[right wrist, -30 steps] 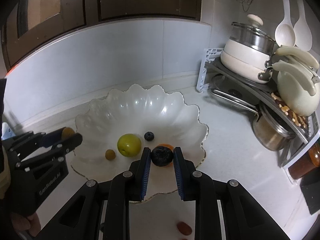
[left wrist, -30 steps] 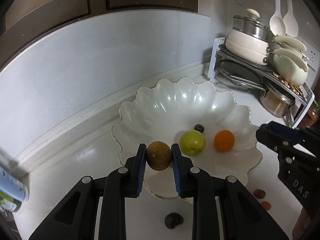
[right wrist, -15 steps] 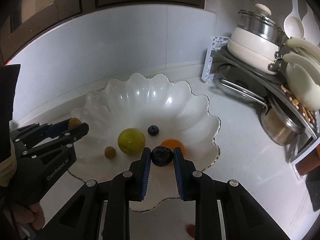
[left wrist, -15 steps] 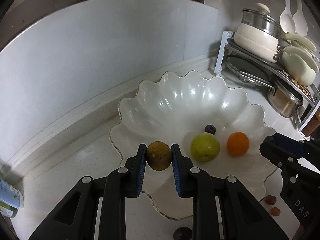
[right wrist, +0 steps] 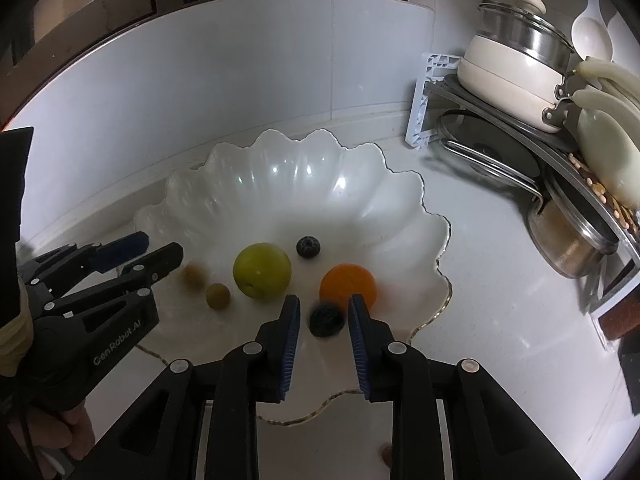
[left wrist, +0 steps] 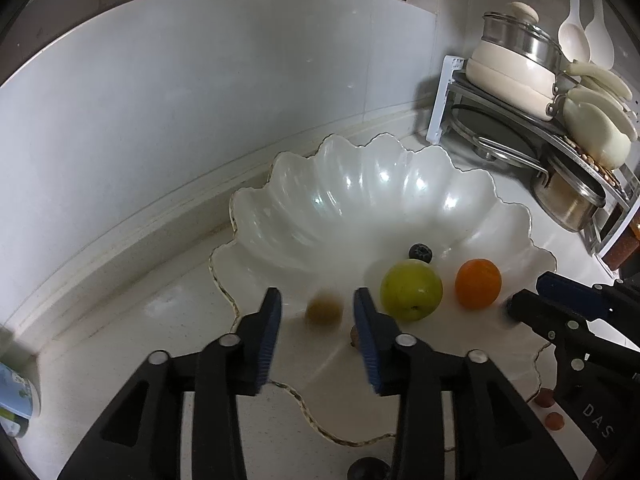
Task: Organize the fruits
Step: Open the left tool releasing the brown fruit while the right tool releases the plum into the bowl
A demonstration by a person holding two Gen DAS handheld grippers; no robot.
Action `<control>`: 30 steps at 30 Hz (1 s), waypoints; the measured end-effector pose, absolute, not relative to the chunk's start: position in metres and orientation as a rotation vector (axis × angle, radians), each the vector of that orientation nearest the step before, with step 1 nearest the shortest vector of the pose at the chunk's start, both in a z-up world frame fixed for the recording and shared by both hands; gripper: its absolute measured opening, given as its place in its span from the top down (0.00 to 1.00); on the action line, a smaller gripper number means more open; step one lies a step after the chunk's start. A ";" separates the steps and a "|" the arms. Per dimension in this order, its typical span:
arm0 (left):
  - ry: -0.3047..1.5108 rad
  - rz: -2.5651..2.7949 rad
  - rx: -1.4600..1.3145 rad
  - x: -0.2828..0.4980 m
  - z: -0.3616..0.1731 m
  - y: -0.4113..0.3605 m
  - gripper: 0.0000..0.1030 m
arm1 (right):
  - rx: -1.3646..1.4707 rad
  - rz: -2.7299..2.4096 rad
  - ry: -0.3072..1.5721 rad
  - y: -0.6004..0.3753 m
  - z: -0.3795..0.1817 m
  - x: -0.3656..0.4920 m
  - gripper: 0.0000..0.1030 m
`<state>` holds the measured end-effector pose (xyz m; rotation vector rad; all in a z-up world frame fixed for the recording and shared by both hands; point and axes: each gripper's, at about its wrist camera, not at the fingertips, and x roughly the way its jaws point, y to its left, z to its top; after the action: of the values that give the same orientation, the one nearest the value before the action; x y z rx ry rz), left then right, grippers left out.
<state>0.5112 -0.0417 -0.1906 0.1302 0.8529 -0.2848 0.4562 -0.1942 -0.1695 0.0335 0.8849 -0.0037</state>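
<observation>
release step in hand, both sides at once. left gripper (left wrist: 318, 314) jaws opening; small brown round fruit (left wrist: 324, 311) blurred between the pads, clear of both, looks mid-drop into the white scalloped glossy bowl (left wrist: 360, 200). right gripper (right wrist: 324, 316) jaws opening too; dark round berry (right wrist: 327, 320) in the gap, cannot tell if the pads are off it yet. beyond the right jaws, inside the bowl: green round fruit (right wrist: 262, 271), orange round fruit (right wrist: 348, 286), second dark berry (right wrist: 308, 247), second small brown fruit (right wrist: 218, 297). next: widen fully, confirm both pieces settle, back out without nudging the rim, then go for the reddish-brown bits (left wrist: 550, 410) outside the bowl.
</observation>
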 end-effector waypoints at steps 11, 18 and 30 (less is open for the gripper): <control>0.822 -0.261 0.132 0.503 -0.183 -0.034 0.39 | 0.033 -0.022 0.863 -0.193 -0.166 0.451 0.42; 0.811 -0.252 0.135 0.495 -0.176 -0.033 0.36 | 0.027 -0.027 0.844 -0.194 -0.157 0.444 0.42; 0.780 -0.252 0.129 0.471 -0.157 -0.034 0.36 | 0.020 -0.037 0.806 -0.201 -0.138 0.425 0.42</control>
<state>0.4714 -0.0340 -0.1574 0.1286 0.7799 -0.2518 0.4246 -0.2009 -0.1382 0.0204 0.8059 -0.0368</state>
